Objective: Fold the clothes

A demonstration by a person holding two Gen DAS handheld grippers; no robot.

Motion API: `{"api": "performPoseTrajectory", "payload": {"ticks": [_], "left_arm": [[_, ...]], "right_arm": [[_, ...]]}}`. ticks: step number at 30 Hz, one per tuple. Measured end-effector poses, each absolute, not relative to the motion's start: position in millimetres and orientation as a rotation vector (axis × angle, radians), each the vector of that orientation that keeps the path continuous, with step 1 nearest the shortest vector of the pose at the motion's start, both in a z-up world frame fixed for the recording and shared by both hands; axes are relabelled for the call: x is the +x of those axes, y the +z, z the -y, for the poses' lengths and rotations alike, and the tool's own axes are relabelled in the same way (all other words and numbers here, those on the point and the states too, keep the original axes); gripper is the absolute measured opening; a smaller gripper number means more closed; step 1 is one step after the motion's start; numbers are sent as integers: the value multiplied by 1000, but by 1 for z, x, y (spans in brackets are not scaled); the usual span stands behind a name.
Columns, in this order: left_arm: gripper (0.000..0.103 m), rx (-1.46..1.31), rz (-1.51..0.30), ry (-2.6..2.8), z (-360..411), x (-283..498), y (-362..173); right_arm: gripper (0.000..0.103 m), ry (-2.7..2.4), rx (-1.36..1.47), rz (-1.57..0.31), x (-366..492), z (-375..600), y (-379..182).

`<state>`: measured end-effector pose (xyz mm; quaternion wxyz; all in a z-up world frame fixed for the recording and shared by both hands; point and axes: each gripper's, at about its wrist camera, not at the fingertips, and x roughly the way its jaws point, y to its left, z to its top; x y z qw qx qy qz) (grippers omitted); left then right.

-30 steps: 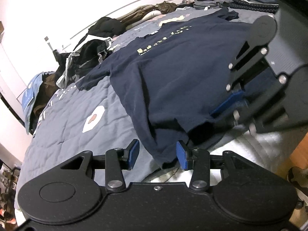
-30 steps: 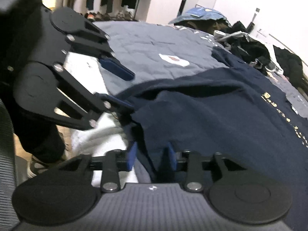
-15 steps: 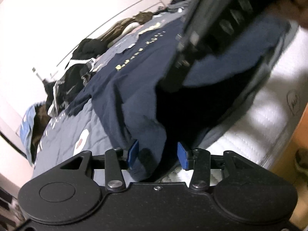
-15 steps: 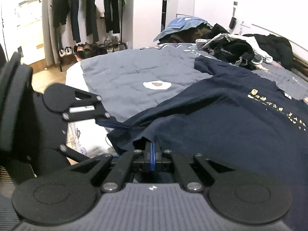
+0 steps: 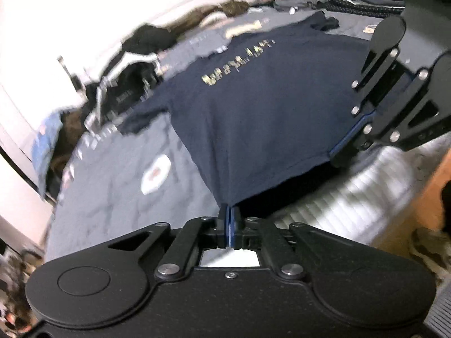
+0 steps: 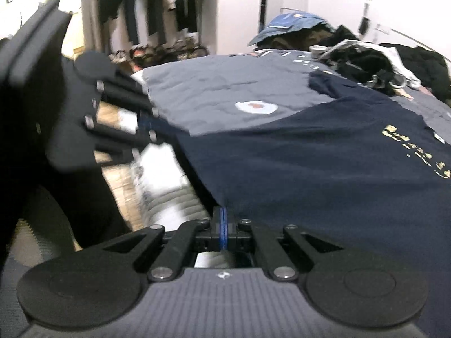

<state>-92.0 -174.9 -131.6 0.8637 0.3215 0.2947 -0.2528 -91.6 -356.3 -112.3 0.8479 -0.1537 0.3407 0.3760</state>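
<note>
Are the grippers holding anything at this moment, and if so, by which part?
Both hold the navy T-shirt by its bottom hem: the left gripper pinches one hem corner, the right gripper the other, with the hem stretched between them.

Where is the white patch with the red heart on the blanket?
In the right wrist view the heart patch sits mid-picture on the grey blanket, just beyond the navy T-shirt edge.

Dim indoor light; the wall [image 5: 84, 14] glares white. Motion blur smears both views, and fisheye distortion bends the edges.
</note>
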Motion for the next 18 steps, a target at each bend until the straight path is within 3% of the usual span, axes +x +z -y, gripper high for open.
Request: {"api": "performPoseTrajectory", "payload": {"ticks": [7,9,11,18], "left_arm": [[4,735,-631,-514,183,-86,-160],[17,734,-619,-511,184,-87,-161],[54,731,-599,-519,183,-89,-161],[56,824,-565,-545,204,-91,-181]], "right_arm": [[2,772,-394,-797,-92,351,-126],[4,735,-370,-804,-89,362,-120],[4,696,-342,-805,-86,374,-113],[9,396,-179,-771,-92,468,-95]]}}
